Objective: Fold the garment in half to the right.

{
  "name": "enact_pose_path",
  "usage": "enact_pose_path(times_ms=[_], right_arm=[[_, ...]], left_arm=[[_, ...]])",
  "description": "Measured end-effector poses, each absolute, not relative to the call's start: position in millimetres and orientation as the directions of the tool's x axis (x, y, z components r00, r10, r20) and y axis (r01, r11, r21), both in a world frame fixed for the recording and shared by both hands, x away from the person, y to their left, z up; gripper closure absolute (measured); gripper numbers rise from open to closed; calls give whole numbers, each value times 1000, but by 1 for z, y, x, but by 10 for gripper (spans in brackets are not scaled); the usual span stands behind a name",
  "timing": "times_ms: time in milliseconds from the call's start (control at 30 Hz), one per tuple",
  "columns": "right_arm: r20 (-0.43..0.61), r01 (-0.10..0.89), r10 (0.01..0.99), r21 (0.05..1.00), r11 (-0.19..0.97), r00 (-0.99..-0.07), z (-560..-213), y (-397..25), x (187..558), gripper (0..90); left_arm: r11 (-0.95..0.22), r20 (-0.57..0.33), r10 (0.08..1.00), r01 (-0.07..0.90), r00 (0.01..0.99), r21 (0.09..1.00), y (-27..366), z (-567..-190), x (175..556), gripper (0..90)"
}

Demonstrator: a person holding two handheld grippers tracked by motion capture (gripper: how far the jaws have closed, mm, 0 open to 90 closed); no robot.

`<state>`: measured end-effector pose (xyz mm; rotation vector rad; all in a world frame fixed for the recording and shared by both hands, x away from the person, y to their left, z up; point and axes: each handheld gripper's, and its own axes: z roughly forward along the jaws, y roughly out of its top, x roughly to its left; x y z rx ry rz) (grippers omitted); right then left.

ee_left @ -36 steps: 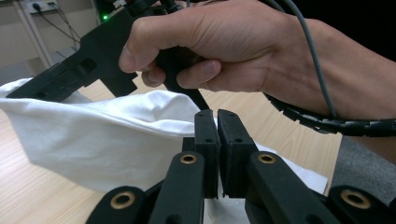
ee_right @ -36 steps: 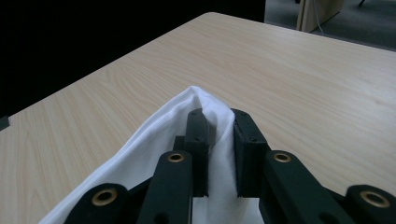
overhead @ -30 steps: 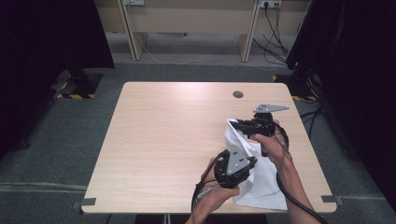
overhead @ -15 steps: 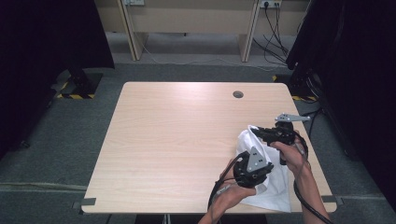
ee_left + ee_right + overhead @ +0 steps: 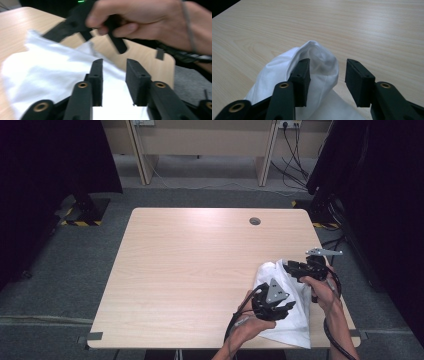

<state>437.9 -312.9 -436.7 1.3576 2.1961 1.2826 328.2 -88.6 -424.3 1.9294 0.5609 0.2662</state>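
Lying lengthwise toward the table's near edge, the white cloth (image 5: 287, 320) sits under both spread hand-held grippers (image 5: 281, 307), (image 5: 292, 269).

Overhead view; two close tongs-mounted views

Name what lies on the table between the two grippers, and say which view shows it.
White cloth spans the stretch between the left gripper and the right gripper; the high view shows it.

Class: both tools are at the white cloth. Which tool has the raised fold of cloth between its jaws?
The right tool: the white cloth humps up between its open jaws. The left tool has only flat cloth.
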Motion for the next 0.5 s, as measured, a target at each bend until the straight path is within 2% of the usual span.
enact_pose_path(times_ms=[100, 267, 500], right_arm=[[231, 596, 828, 789, 147, -511, -434, -318, 432, 433], [245, 598, 836, 792, 119, -491, -430, -324, 425, 388], [265, 597, 829, 796, 100, -492, -427, -322, 412, 312]], left_arm=[[-337, -54, 525, 265, 849, 903, -78, -426, 331, 587], [-353, -33, 560, 275, 828, 894, -64, -430, 334, 537], [-353, -31, 602, 300, 798, 886, -48, -430, 335, 417]])
